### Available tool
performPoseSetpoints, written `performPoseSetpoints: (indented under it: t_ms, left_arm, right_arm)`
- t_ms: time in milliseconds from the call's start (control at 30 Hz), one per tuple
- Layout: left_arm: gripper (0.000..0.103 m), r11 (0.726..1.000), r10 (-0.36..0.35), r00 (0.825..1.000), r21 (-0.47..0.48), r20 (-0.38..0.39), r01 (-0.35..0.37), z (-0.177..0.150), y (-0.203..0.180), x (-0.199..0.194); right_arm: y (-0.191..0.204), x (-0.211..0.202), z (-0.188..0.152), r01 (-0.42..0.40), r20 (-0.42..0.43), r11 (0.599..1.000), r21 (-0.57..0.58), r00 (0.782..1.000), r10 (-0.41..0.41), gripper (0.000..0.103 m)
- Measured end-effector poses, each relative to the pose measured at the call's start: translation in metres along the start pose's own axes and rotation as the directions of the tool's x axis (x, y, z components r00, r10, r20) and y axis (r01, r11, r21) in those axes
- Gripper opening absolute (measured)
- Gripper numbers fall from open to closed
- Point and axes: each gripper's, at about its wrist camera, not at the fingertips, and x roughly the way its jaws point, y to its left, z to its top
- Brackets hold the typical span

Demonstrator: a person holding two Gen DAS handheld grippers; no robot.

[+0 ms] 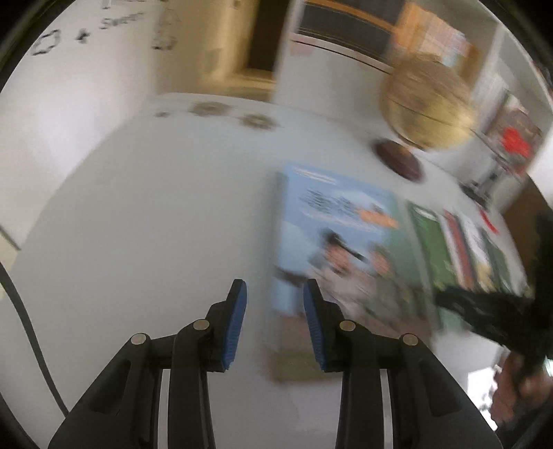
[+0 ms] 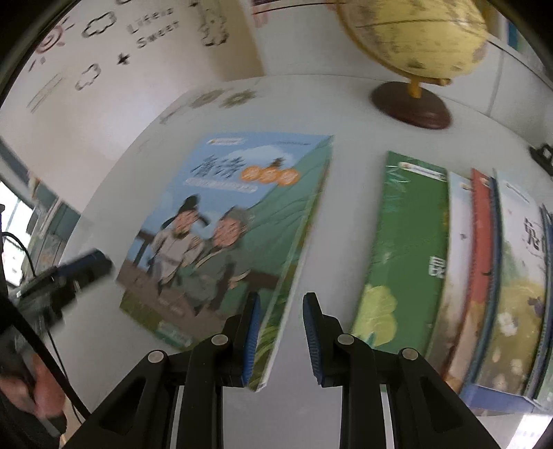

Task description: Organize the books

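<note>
A blue picture book point(image 2: 221, 221) with two cartoon figures lies flat on the white table; it also shows in the left wrist view point(image 1: 331, 241). To its right a row of books leans together, a green one point(image 2: 408, 248) nearest, seen too in the left wrist view point(image 1: 432, 241). My right gripper point(image 2: 280, 331) is open and empty, its fingers straddling the blue book's right edge. My left gripper point(image 1: 274, 324) is open and empty, just off the blue book's left edge. The left gripper also appears in the right wrist view point(image 2: 79, 269).
A yellow globe point(image 2: 414, 31) on a dark round base point(image 2: 411, 107) stands at the back of the white table point(image 1: 155, 214). A white wall with drawings point(image 2: 121, 45) is behind. Shelves with books point(image 1: 511, 138) are at the far right.
</note>
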Motion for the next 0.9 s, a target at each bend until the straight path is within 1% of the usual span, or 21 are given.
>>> performPoseSetpoints:
  t_ms: [33,100,200,233,300,333,433,567,733,900]
  left_arm:
    - [0.03,1.0,0.023,0.999,-0.007,-0.023,-0.023,0.005,0.007,0.01]
    - [0.03,1.0,0.025,0.997,-0.001,-0.066,-0.025,0.009,0.012,0.026]
    - [0.03,0.998,0.036,0.994,0.051,-0.106,-0.031,0.007,0.008,0.043]
    - [0.03,0.996,0.059,0.991,0.074,-0.117,-0.05,0.004,0.004,0.047]
    - [0.03,0.994,0.052,0.993,0.097,-0.102,-0.042,0.0,-0.002,0.044]
    - [0.03,0.994,0.048,0.993,0.103,-0.111,-0.036,-0.002,-0.005,0.043]
    - [0.03,0.991,0.07,0.993,0.123,-0.099,-0.057,-0.007,-0.008,0.04]
    - [0.029,0.991,0.073,0.991,0.122,-0.113,-0.059,-0.01,-0.008,0.035]
    - [0.029,0.986,0.1,0.989,0.145,-0.106,-0.084,-0.019,-0.014,0.027]
    - [0.029,0.985,0.111,0.988,0.142,-0.109,-0.095,-0.027,-0.013,0.022]
  right_arm:
    - [-0.005,0.001,0.001,0.028,-0.001,0.999,0.024,1.0,-0.028,0.025]
    - [-0.011,0.003,0.002,0.053,-0.009,0.998,0.046,0.999,-0.053,0.025]
    - [-0.015,0.007,0.001,0.087,-0.027,0.994,0.065,0.996,-0.085,0.025]
    - [-0.016,0.008,0.001,0.099,-0.031,0.993,0.065,0.995,-0.097,0.025]
    - [-0.017,0.009,0.001,0.103,-0.038,0.992,0.07,0.994,-0.101,0.025]
    - [-0.017,0.009,0.002,0.095,-0.041,0.993,0.072,0.995,-0.092,0.025]
    - [-0.012,0.01,0.003,0.092,-0.043,0.994,0.053,0.995,-0.09,0.025]
    - [-0.008,0.009,0.001,0.1,-0.047,0.994,0.045,0.994,-0.098,0.025]
    - [-0.005,0.005,-0.003,0.099,-0.053,0.994,0.054,0.994,-0.096,0.025]
    - [-0.003,0.003,-0.01,0.096,-0.068,0.994,0.05,0.993,-0.092,0.025]
